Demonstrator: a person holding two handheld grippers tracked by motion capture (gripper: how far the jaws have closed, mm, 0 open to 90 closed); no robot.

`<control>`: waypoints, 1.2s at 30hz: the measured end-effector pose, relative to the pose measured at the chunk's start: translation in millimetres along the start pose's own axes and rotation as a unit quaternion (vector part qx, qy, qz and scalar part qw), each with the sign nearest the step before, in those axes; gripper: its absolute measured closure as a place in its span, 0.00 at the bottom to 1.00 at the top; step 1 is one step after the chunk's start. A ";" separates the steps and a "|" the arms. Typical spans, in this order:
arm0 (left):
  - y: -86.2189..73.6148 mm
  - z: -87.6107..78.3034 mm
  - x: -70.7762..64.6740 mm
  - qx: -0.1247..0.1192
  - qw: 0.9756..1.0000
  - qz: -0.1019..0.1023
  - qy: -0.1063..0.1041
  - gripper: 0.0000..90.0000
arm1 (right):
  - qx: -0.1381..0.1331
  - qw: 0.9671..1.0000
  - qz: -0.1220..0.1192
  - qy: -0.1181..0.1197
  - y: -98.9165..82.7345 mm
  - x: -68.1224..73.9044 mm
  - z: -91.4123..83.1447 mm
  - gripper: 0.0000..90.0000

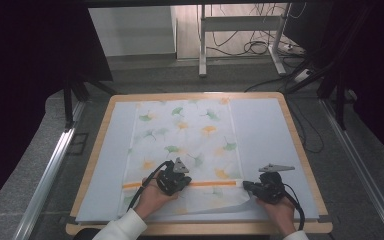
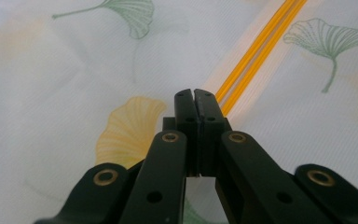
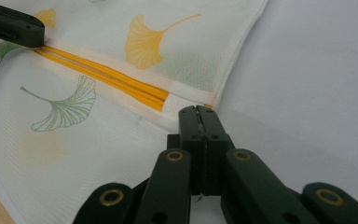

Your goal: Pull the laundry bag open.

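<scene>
In the lower middle of the high view the left hand [image 1: 152, 197] comes up from the bottom edge in a white sleeve [image 1: 125, 226], wrist angled toward the upper right, and holds the left gripper [image 1: 174, 180] low over the cloth [image 1: 190, 135], its grey three-cornered plate on top and its cable looping back to the left. The right hand [image 1: 278, 210] enters at the lower right and holds the right gripper [image 1: 254, 187] pointing left, toward the cloth's right edge. The cloth, white with green and yellow ginkgo leaves, lies in the centre of the frame on a pale blue sheet [image 1: 265, 135] that covers the wooden table [image 1: 300, 145]; its near part is folded, and an orange stripe [image 1: 210, 183] runs across it between the two grippers. In the left gripper view the left gripper's [image 2: 194, 93] jaws are pressed together, tips at the cloth beside the orange stripe [image 2: 256, 51]; whether fabric is caught between them cannot be told. In the right gripper view the right gripper's [image 3: 197, 110] jaws are likewise pressed together, tips at the cloth's [image 3: 98, 140] hemmed edge where the orange stripe [image 3: 107, 77] ends, and whether they pinch the hem cannot be told.
</scene>
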State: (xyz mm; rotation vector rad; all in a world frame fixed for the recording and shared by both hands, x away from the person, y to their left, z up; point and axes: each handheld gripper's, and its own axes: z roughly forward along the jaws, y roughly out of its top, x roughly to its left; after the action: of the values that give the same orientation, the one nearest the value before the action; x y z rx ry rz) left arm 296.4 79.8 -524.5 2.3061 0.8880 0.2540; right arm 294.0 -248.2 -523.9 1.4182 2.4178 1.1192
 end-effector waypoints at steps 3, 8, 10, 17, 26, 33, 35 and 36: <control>-2.0 -1.4 1.6 -0.001 1.000 -0.003 -0.001 1.00 | 0.000 1.000 0.000 0.000 0.0 0.0 0.0 0.99; -2.6 -2.1 1.4 0.001 1.000 -0.003 0.000 1.00 | 0.000 1.000 0.000 0.000 -0.1 0.1 0.0 0.99; -3.5 -2.8 2.2 0.001 1.000 -0.003 0.000 1.00 | 0.000 1.000 0.000 0.000 -0.1 0.1 0.0 0.99; -8.0 -6.8 6.7 0.003 1.000 -0.009 0.004 1.00 | -0.001 1.000 0.000 0.000 -0.1 0.0 0.0 0.99; -14.3 -12.3 12.1 0.005 1.000 -0.014 0.008 1.00 | -0.003 1.000 0.000 0.000 -0.4 -0.1 0.3 0.99; -18.7 -15.8 15.1 0.005 1.000 -0.020 0.011 1.00 | -0.001 1.000 -0.001 0.000 -0.3 0.1 0.1 0.99; -20.3 -17.3 16.9 0.007 1.000 -0.021 0.012 1.00 | -0.001 1.000 -0.002 -0.001 -0.4 0.0 0.1 0.99; -20.3 -17.3 16.9 0.007 1.000 -0.021 0.012 1.00 | -0.001 1.000 -0.002 -0.001 -0.4 0.0 0.1 0.99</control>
State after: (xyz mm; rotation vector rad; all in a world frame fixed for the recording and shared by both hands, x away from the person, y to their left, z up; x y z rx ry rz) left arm 291.6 111.1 -524.9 2.2995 0.9520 0.2588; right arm 293.8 -248.2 -524.2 1.4123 2.4162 1.1204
